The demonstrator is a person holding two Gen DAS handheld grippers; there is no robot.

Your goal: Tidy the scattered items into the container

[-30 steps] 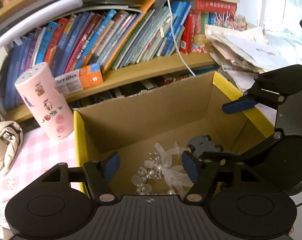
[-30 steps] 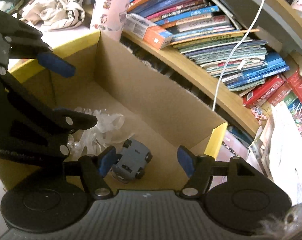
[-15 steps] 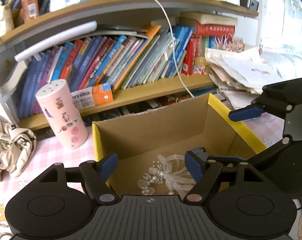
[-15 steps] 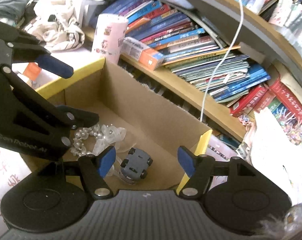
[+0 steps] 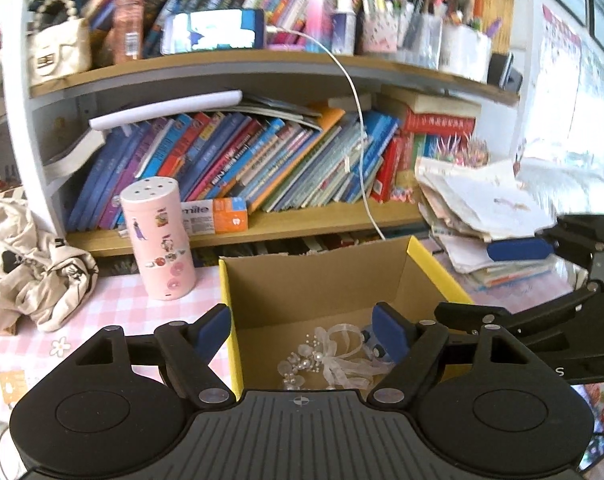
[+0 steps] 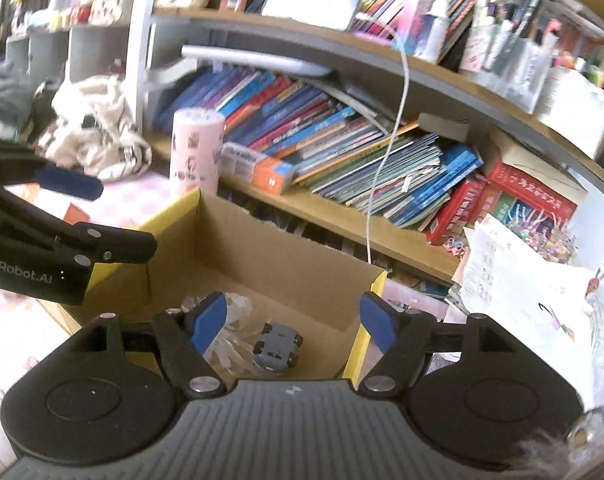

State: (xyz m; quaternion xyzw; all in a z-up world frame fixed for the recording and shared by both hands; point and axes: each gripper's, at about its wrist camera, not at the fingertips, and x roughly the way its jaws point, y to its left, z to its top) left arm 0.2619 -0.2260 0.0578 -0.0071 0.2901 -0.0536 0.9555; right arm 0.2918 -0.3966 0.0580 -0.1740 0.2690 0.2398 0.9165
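An open cardboard box with yellow rims (image 5: 321,280) (image 6: 286,264) stands on the pink checked table. Inside lie a pearl and ribbon ornament (image 5: 325,360) (image 6: 226,344) and a small grey toy car (image 6: 278,346), which peeks out behind my left finger (image 5: 371,344). My left gripper (image 5: 302,332) is open and empty above the box's near left side. My right gripper (image 6: 290,324) is open and empty above the box's near right side. Each gripper shows at the edge of the other's view.
A pink cylinder with stickers (image 5: 158,240) (image 6: 196,148) stands left of the box. A crumpled cream cloth bag (image 5: 30,272) lies at the far left. Bookshelves (image 5: 262,168) rise behind the box. A stack of papers (image 5: 481,216) sits to the right. A white cable (image 5: 357,120) hangs down.
Both grippers have risen and pulled back from inside the box, staying open. The box now looks smaller and lower in both views, and the upper shelf has come into sight.
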